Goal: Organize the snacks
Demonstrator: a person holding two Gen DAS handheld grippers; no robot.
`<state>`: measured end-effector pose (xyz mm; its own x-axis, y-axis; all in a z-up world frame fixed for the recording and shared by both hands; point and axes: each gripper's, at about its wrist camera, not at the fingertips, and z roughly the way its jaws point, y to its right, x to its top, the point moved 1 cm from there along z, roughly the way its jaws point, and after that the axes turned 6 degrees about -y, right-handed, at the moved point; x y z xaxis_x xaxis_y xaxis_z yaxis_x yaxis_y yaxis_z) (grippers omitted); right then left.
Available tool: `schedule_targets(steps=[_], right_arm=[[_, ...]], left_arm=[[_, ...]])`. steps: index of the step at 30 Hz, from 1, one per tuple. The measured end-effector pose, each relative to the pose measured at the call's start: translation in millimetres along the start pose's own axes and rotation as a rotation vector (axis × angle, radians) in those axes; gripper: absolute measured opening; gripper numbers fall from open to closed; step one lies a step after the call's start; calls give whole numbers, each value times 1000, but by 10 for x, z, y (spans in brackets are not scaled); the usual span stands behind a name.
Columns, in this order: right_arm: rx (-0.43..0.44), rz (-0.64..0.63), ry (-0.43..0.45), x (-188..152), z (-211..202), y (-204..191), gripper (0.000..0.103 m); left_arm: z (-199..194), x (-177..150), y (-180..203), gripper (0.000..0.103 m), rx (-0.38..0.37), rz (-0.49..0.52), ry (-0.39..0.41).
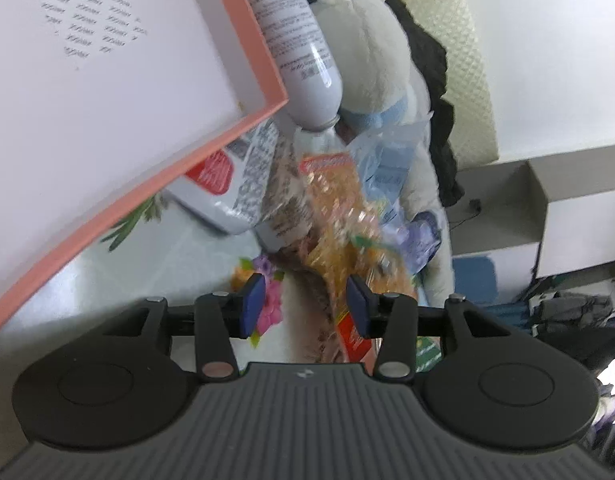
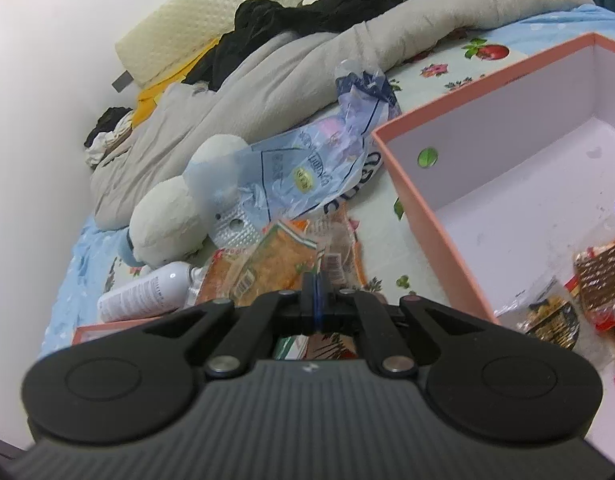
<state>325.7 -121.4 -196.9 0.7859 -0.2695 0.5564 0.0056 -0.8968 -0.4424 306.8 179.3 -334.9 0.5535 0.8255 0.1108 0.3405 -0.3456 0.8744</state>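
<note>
Snacks [image 2: 283,264] beside pink box [image 2: 427,216], plush [image 2: 167,220], bottle [image 2: 143,292]; left tongs [image 1: 305,306] apart, right tongs [image 2: 316,292] closed, empty.

We see both views lit by soft, even light with no hard shadows. In the left wrist view the white wall [image 1: 547,40] at far right is washed out nearly to pure white, and a small glare spot sits on the spray can [image 1: 295,40]. The orange snack packet [image 1: 339,216] ahead is smeared by motion blur, its print unreadable. In the right wrist view the wall [image 2: 47,80] at left blooms bright, and the pink box [image 2: 427,216] is crisper. Fisheye bending curves straight edges toward the frame borders, where corners soften.
</note>
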Motion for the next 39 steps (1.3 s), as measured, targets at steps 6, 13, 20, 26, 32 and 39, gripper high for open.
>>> schedule_targets(steps=[6, 13, 20, 26, 32, 39], right_arm=[[-3, -20, 24, 41, -17, 23, 3], [-16, -28, 36, 75, -159, -2, 3], [-32, -43, 44, -38, -231, 70, 3], [-9, -89, 72, -249, -419, 115, 3], [-13, -135, 85, -513, -745, 103, 3], [-46, -144, -5, -1068, -1057, 154, 3]], left_arm=[[229, -22, 96, 44, 6, 34, -49], [345, -65, 206, 3, 10, 42, -79], [212, -143, 300, 0, 30, 101, -92], [27, -290, 246, 0, 44, 148, -108], [-377, -523, 368, 0, 53, 199, -112], [-648, -968, 423, 0, 143, 235, -148]])
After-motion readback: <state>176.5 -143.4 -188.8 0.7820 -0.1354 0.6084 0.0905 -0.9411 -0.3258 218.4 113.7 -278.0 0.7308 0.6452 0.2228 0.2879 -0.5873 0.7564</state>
